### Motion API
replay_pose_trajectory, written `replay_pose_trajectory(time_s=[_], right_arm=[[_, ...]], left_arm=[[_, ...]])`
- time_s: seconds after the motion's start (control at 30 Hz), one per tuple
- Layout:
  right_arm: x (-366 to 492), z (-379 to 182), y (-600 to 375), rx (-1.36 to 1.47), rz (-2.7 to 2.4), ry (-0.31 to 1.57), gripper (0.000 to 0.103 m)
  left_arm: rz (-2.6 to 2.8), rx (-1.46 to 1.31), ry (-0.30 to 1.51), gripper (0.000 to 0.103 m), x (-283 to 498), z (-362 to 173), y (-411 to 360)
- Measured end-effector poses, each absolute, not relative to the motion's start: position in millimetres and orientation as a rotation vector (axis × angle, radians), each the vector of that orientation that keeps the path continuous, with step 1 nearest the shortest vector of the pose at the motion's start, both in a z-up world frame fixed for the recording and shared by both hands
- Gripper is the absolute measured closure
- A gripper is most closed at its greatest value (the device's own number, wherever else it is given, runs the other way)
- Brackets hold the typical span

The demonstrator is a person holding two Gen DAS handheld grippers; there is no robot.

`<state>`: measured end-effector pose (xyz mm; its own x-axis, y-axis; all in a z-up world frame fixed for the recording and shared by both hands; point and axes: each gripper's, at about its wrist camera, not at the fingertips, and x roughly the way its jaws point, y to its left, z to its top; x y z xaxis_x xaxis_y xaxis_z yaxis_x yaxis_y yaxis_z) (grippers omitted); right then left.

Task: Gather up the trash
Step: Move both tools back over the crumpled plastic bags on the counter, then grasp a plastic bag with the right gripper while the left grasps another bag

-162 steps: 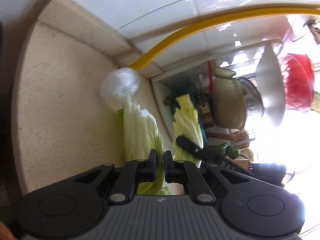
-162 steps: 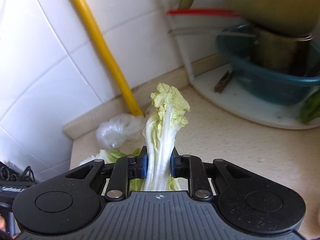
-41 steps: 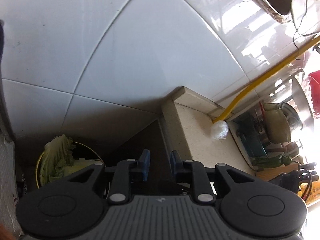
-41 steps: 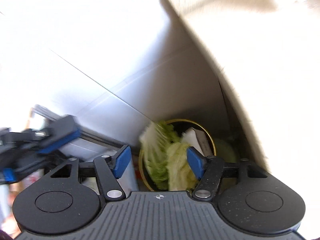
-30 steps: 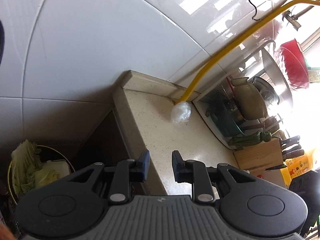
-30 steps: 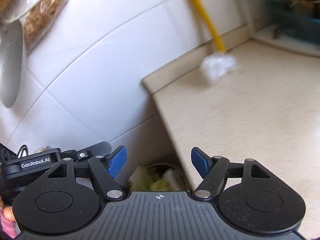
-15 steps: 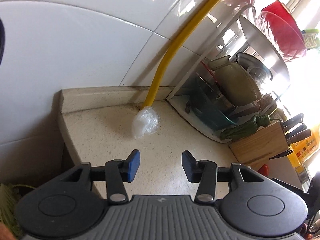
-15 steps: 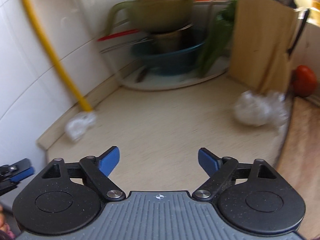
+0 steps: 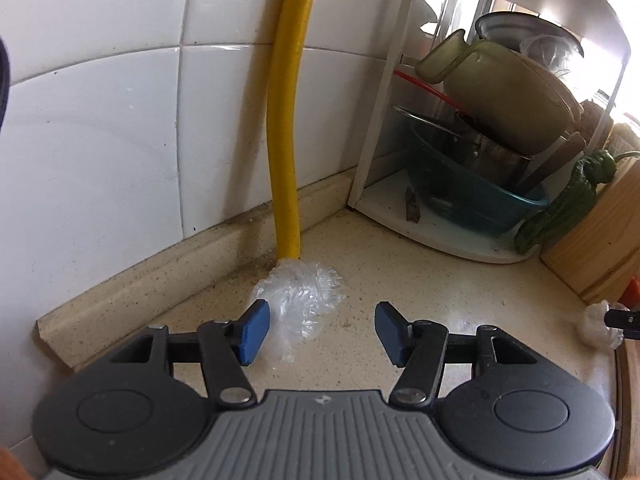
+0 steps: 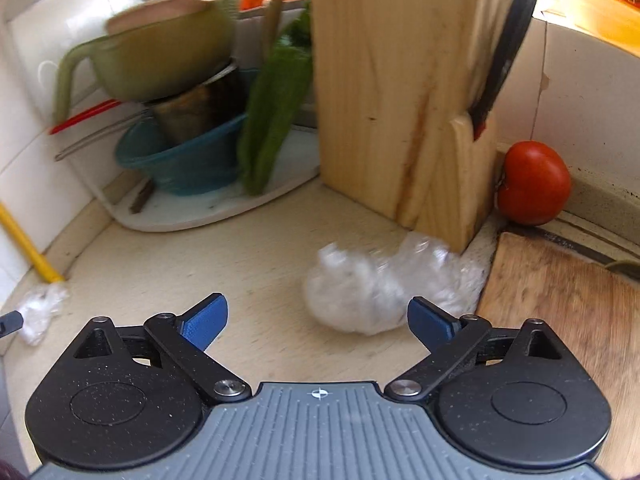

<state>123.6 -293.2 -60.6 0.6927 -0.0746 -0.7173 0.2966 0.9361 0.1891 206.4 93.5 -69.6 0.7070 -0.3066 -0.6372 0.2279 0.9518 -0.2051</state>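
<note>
Left wrist view: the left gripper [image 9: 320, 330] is spread wide and grips nothing. It sits low over the countertop [image 9: 400, 280]. A crumpled clear plastic wad [image 9: 298, 300] lies at the foot of the yellow hose [image 9: 286, 120], just ahead of the left blue finger pad [image 9: 252, 332], between the pads but nearer the left one. Contact between pad and plastic cannot be determined. A white corner rack [image 9: 440, 236] to the right carries a teal basin [image 9: 460, 196] with a metal pot and an olive jug [image 9: 500, 84] stacked in it. A second plastic wad [image 9: 598, 326] lies at the far right edge.

Right wrist view: the right gripper [image 10: 316, 318] is also fully released and empty. A larger crumpled plastic bag [image 10: 384, 288] lies on the countertop just ahead of the fingers, nearer the right pad, touching the base of the wooden knife block [image 10: 400, 92]. A tomato [image 10: 534, 184] rests beside the block. A wooden cutting board [image 10: 560, 300] lies to the right. The small wad by the hose appears at far left [image 10: 40, 304].
</note>
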Motion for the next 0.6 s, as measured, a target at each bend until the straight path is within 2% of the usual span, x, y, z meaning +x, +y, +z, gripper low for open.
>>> replay_pose_trajectory(time_s=[0.17,0.6], right_arm=[[126.7,-65.7,-311.7,0.310,-0.215,0.767,0.000],[159.7,-95.0,-308.1,0.234,-0.197,0.824,0.000]], left_arm=[[-0.276,-0.063,0.729,0.044,220.6,-71.1,86.7],[-0.223,0.022,0.735,0.042,243.5,-91.7,87.8]])
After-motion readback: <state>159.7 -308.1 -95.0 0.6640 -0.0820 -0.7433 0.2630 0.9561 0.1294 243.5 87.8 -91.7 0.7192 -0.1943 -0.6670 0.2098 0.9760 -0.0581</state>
